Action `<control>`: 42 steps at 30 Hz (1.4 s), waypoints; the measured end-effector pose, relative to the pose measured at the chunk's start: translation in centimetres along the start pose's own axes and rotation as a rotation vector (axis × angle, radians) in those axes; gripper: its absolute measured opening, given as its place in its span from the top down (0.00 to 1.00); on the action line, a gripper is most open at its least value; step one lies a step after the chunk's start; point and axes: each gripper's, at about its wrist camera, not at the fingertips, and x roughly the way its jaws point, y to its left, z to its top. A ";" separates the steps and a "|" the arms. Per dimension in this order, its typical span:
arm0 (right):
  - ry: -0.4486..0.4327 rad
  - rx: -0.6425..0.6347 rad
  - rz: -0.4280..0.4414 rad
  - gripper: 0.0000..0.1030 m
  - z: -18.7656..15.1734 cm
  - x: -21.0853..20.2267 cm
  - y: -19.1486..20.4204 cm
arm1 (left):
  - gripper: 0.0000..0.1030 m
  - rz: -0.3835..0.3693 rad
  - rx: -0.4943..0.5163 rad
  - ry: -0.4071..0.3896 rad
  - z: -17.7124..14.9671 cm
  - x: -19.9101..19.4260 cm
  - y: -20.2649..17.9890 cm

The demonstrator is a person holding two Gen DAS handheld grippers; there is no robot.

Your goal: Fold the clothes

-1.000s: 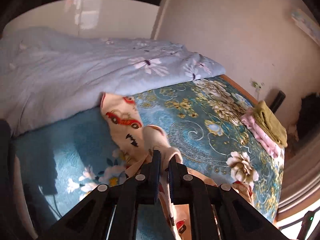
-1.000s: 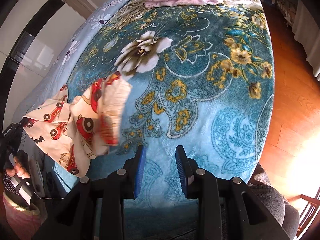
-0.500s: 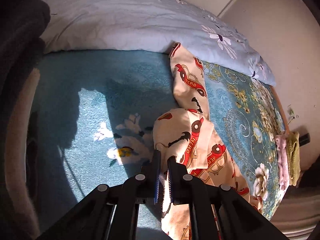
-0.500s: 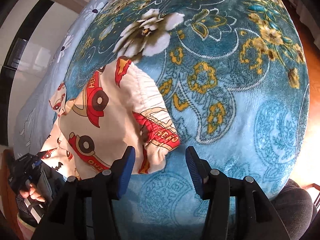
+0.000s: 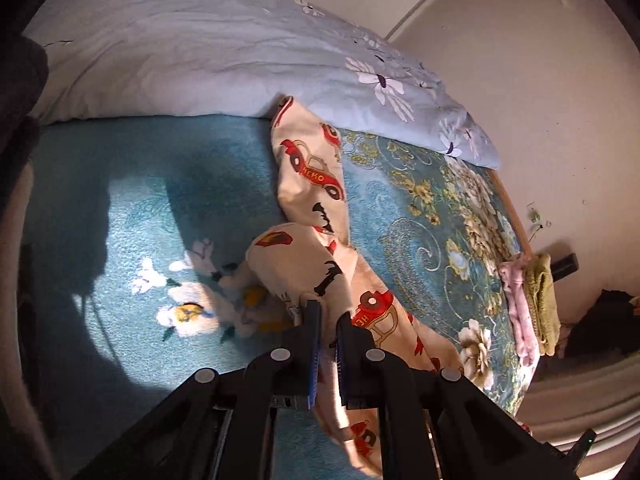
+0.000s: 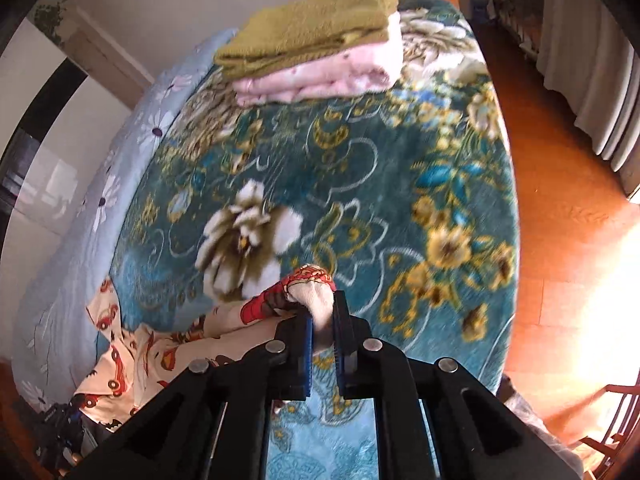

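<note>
1. Left wrist view: the bed [image 5: 120, 184] fills most of the frame, covered by a teal floral blanket [image 5: 420, 216] that runs to the far right edge along a wooden side rail.
2. A pale blue quilt [image 5: 200, 52] with white flowers lies bunched along the far side of the bed, its lower edge touching the top end of the garment.
3. The garment [image 5: 312, 168] is cream cloth printed with red cars and black bat shapes. It lies crumpled in a long strip from the quilt's edge down toward the near side, with one rounded fold humped up in the middle.
4. In the right wrist view the garment [image 6: 132, 356] spreads to the near left, and one bunched end with a red-trimmed hem is lifted toward the middle of the bed.
5. A folded stack, an olive towel [image 6: 312, 28] on top of a pink cloth [image 6: 320, 76], sits at the far end of the bed, well apart from the garment.
6. Open blanket lies between the garment and that stack; orange wood floor [image 6: 560, 184] borders the bed on the right.
7. The left tongs [image 5: 328, 320] are clenched on a fold of the garment, cloth pinched between the blue pads.
8. The right tongs [image 6: 322, 318] are clamped on the bunched hem end, which pokes out past the fingertips.
</note>
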 end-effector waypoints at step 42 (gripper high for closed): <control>0.100 -0.270 -0.125 0.31 -6.6 -0.7 -0.4 | 0.37 0.363 0.687 0.264 -10.3 9.5 -8.6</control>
